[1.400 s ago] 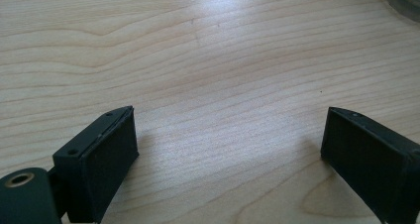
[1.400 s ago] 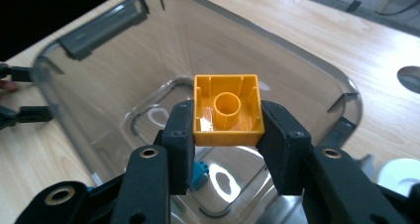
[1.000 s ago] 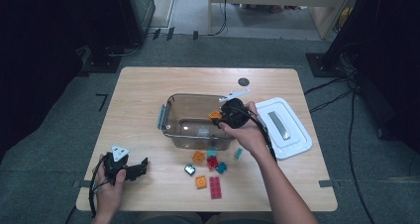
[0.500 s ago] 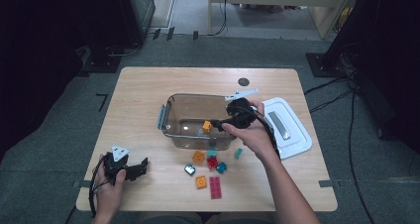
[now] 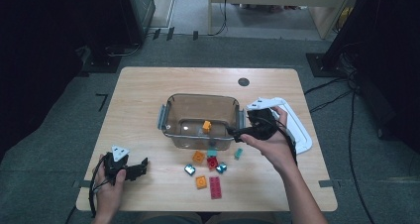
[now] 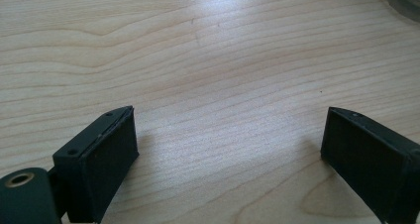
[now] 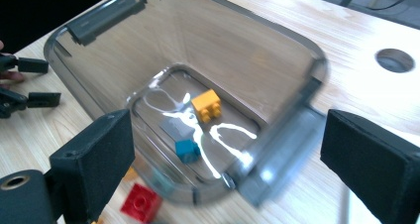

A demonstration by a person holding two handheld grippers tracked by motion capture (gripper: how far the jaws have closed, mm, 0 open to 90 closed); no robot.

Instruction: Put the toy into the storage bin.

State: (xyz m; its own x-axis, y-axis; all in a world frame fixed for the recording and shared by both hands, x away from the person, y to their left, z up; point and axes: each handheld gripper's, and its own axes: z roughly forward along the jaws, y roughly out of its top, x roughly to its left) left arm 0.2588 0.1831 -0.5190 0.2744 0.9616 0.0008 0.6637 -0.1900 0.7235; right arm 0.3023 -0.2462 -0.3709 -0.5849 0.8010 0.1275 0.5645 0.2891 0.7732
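A clear plastic container (image 5: 198, 96) stands mid-table with an orange brick (image 5: 206, 126) lying on its floor. In the right gripper view that orange brick (image 7: 207, 105) lies beside a teal brick (image 7: 187, 149) inside the container (image 7: 317, 70). My right gripper (image 5: 236, 134) hovers at the container's right end. Its jaws have just been opening and now stand wide with nothing gripped (image 7: 228, 140). My left gripper (image 5: 143, 167) rests at the table's front left, open over bare wood (image 6: 228, 130).
Several loose bricks lie in front of the container, among them an orange one (image 5: 198, 157), a red one (image 5: 212, 163) and a flat red one (image 5: 215, 188). A white lid (image 5: 297, 130) lies to the right. A cable hole (image 5: 243, 82) sits behind.
The right gripper let go of the orange brick, which dropped into the container. Its jaws opened and it drew back to the right and slightly up. The left hand stayed still.
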